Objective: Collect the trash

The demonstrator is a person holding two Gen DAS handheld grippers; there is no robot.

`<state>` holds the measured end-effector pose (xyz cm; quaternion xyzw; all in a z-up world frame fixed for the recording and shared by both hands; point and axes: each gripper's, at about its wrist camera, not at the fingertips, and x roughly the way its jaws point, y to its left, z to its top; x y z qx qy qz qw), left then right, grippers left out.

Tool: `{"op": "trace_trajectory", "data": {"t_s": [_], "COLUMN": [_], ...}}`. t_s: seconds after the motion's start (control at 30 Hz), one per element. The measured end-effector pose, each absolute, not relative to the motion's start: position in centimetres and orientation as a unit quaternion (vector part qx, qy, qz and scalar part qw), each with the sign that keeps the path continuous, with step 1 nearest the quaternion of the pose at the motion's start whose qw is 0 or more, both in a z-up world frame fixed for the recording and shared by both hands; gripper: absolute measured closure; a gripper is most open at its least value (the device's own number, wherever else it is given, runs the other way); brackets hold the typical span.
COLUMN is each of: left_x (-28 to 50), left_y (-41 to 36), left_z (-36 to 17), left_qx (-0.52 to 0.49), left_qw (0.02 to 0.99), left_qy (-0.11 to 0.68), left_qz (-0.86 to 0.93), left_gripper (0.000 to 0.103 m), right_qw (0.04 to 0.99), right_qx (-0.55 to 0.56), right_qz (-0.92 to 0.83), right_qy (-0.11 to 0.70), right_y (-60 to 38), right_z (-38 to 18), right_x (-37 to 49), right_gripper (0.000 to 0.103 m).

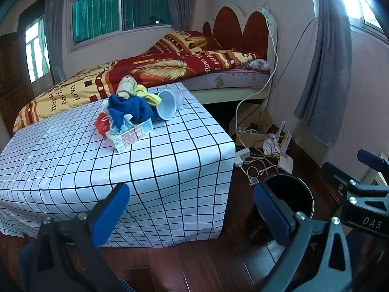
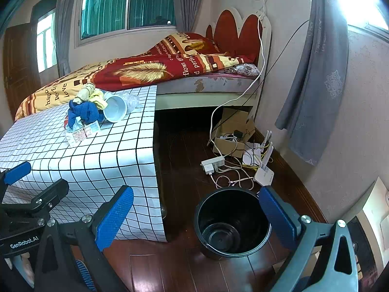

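Note:
A table with a white grid cloth (image 1: 170,160) (image 2: 102,155) holds a pile: a milk carton (image 1: 130,137) (image 2: 83,133), a white paper cup (image 1: 167,105) (image 2: 115,108) on its side, blue cloth (image 1: 132,110) (image 2: 83,112), yellow cloth (image 1: 145,95), a red wrapper (image 1: 101,124) and clear plastic (image 2: 130,99). A black bin (image 2: 232,221) (image 1: 289,202) stands empty on the floor right of the table. My left gripper (image 1: 190,209) is open and empty, short of the table's front. My right gripper (image 2: 195,216) is open and empty above the floor by the bin.
A bed (image 1: 170,60) with a red and yellow blanket lies behind the table. A cardboard box (image 2: 231,131), power strip (image 2: 212,163), router (image 2: 263,172) and tangled cables lie on the wooden floor by the right wall. Grey curtains (image 2: 313,85) hang at the right.

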<state>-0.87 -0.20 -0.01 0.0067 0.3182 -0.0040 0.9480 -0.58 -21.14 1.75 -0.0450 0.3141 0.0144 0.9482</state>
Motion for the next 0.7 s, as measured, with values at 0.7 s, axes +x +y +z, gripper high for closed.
{"op": "trace_trajectory", "data": {"t_s": [0.7], "left_x": [-1.09], "left_y": [-0.34], "left_z": [0.05], "left_qx": [0.004], "left_qw": [0.948], "left_qy": [0.319], "left_qz": [-0.007], "left_gripper": [0.000], "right_qw": [0.948], "right_qx": [-0.043], "right_qz": [0.015], "right_qy": [0.314], "right_y": [-21.07], "right_z": [1.80], "right_x": [-0.61], "right_gripper": [0.000]}}
